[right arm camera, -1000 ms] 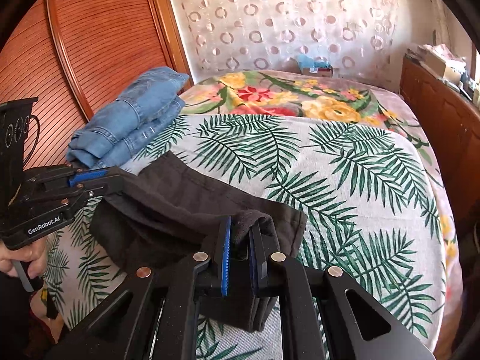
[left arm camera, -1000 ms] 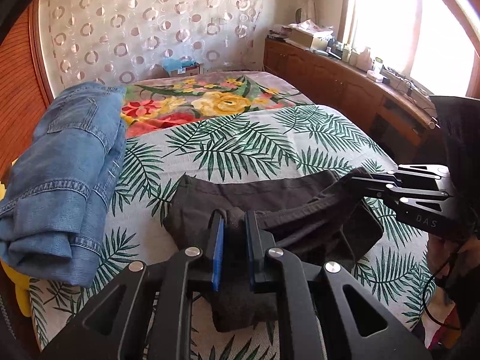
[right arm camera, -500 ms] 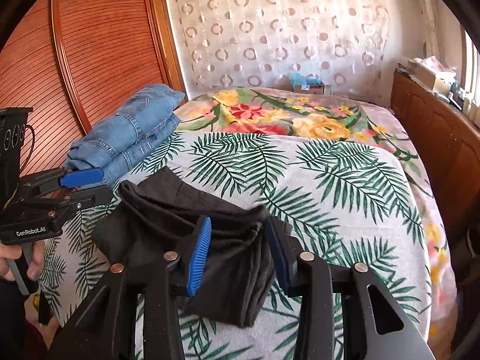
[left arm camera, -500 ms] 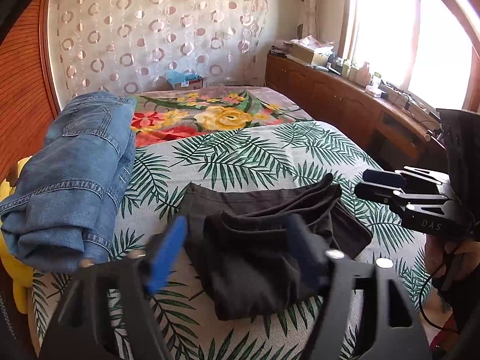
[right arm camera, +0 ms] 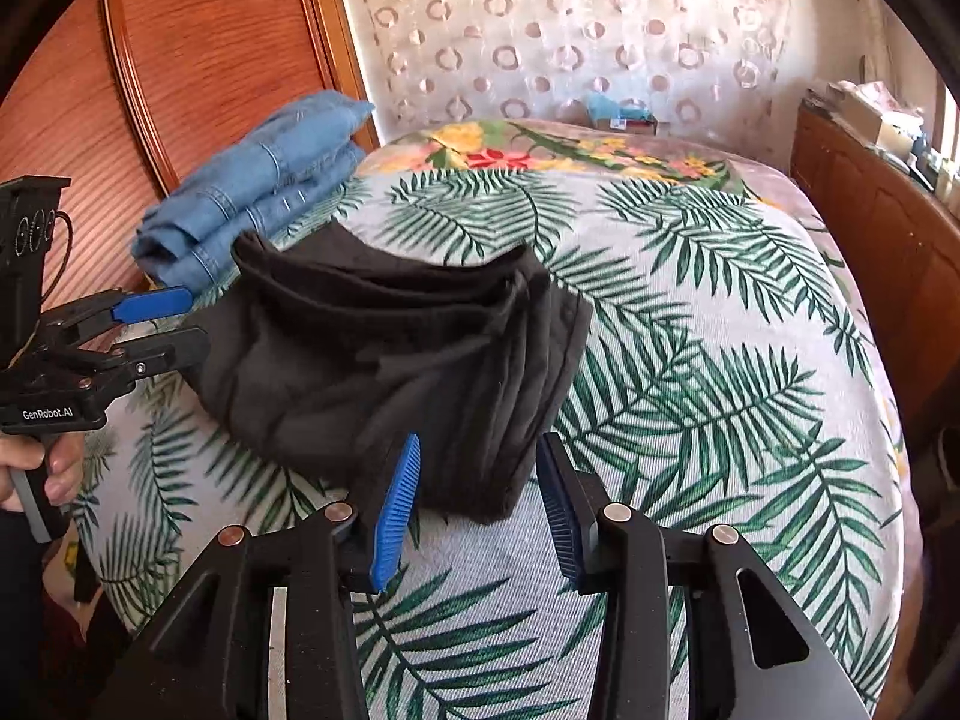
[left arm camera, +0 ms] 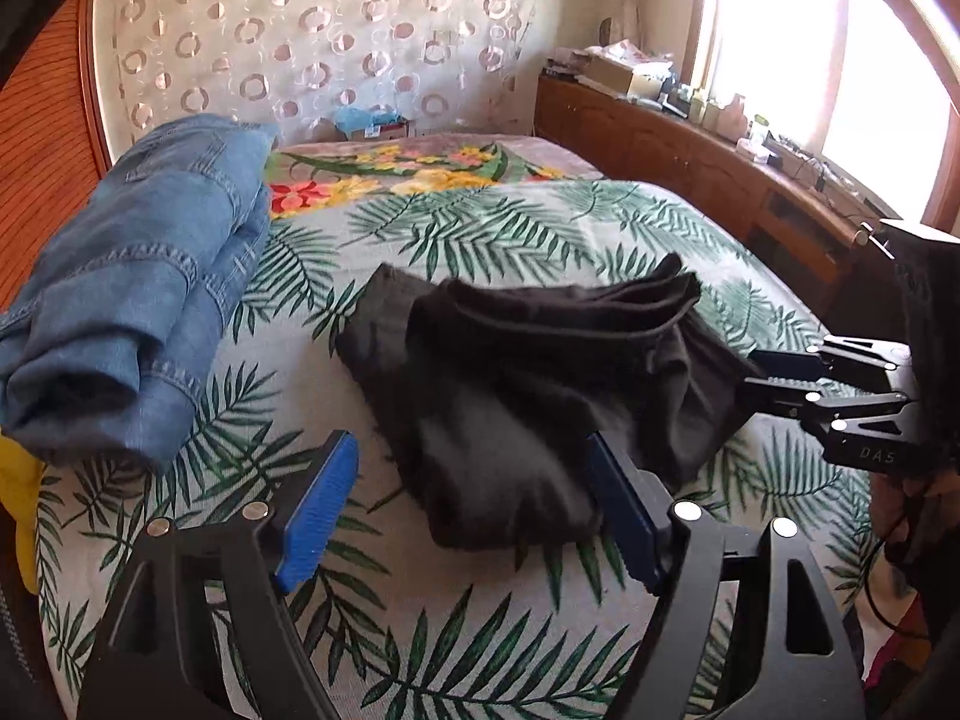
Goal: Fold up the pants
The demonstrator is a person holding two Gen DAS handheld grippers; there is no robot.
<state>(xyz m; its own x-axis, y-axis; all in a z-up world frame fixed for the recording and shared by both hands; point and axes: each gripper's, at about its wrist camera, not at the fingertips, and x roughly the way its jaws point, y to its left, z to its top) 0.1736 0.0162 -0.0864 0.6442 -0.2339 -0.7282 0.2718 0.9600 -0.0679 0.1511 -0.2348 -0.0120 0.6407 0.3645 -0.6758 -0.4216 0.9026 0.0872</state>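
A pair of dark pants [left arm camera: 528, 372] lies folded in a loose bundle on the palm-leaf bedspread [left arm camera: 480, 228]. My left gripper [left arm camera: 469, 444] stands open at the bundle's near left corner, and its blue pads do not press the cloth. In the right wrist view the pants [right arm camera: 372, 348] spread from the middle towards the left. My right gripper [right arm camera: 478, 450] is open at their near right end, with the folded edge just beyond its pads. Each gripper also shows in the other view: the right gripper [left arm camera: 759, 375] beside the bundle, the left gripper [right arm camera: 195, 321] at its left edge.
Folded blue jeans [left arm camera: 132, 300] [right arm camera: 258, 180] lie along the bed's left side by a wooden sliding door [right arm camera: 210, 60]. A low wooden cabinet [left arm camera: 690, 150] with clutter runs under the window on the right. A hand [right arm camera: 54, 474] holds the left gripper's handle.
Both grippers were shut on the pants' near edge and have opened and let go. The pants have dropped onto the bed, and both grippers have drawn back a little.
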